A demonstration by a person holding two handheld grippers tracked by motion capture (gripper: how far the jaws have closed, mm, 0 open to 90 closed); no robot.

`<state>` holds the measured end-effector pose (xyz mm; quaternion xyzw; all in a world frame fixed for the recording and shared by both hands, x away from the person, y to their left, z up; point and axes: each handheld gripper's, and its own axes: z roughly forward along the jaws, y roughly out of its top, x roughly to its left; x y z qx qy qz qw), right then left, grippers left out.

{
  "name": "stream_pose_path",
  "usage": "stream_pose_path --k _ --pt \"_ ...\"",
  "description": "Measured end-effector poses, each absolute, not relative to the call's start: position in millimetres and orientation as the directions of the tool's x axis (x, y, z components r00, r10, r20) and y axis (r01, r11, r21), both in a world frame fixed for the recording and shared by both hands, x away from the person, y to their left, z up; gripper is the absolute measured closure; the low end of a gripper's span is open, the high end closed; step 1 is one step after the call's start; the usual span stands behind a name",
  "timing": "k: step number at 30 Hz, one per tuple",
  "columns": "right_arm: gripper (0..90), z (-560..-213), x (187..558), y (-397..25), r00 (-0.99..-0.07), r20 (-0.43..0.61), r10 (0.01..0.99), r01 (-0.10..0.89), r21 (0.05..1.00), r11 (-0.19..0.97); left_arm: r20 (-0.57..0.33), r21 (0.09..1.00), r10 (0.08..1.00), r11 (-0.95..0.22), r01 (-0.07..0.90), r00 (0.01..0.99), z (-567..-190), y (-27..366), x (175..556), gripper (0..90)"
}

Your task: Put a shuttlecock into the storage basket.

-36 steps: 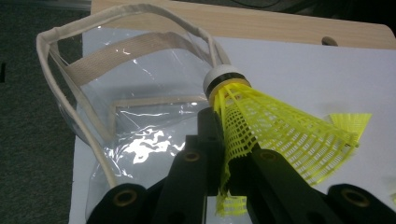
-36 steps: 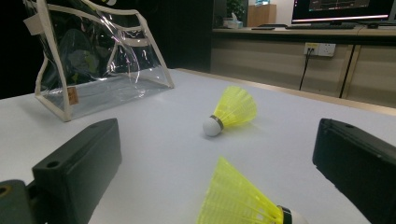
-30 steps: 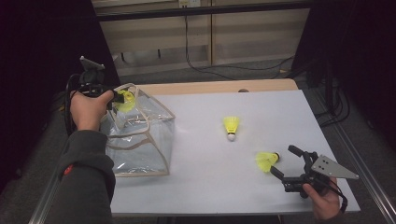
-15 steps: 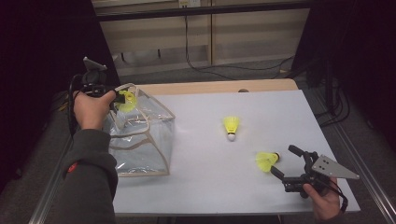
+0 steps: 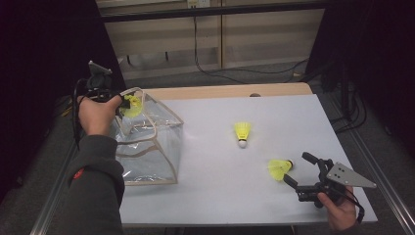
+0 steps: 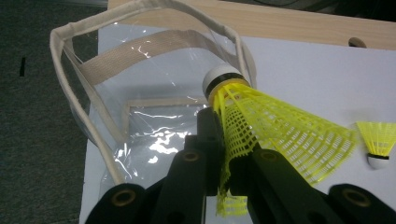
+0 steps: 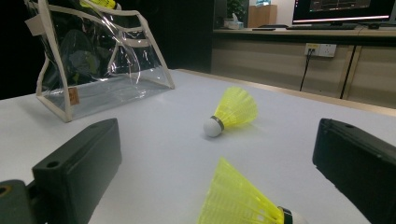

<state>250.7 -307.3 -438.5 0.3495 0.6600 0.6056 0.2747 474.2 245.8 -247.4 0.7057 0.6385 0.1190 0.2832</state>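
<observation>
Right hand-held gripper (image 5: 298,170): your near-right one, low over the white surface (image 5: 293,127), jaws wide apart w/ nothing between them.
Nearest shuttlecock (image 5: 279,168): lies on its side just left of that gripper's tips, yellow skirt pointing away from you-left, cork end toward the jaws; in the right gripper view it sits between the two open jaws (image 7: 247,203), not yet pinched.
Second shuttlecock (image 5: 242,132): mid-surface, farther off, skirt toward the far edge, cork toward you; well apart from both grippers.
Clear bag (image 5: 147,147): left side of the surface, cream-trimmed, mouth open upward.
Left hand-held gripper (image 5: 122,104): at the far-left, clamped on a third shuttlecock (image 6: 261,126) by its mesh skirt, held over the bag's open rim (image 6: 140,9).
Held shuttlecock's axis: cork end points away from the jaws, toward the bag's mouth, in the left gripper view.
Key relation: bag opening lies just below & ahead of the cork, so your drop prob. needs only a short dip, then a release.
Nearer arm for the rest: right, w/ its shuttlecock already between the jaws.
</observation>
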Motion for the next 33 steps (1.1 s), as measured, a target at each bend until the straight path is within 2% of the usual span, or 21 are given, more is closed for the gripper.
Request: stream_pose_path --k 33 --pt "1.0 -438.2 250.4 -307.1 -0.605 0.063 0.793 0.127 0.992 0.017 -0.19 0.536 0.97 -0.026 0.844 0.151 -255.5 249.0 478.5 86.7"
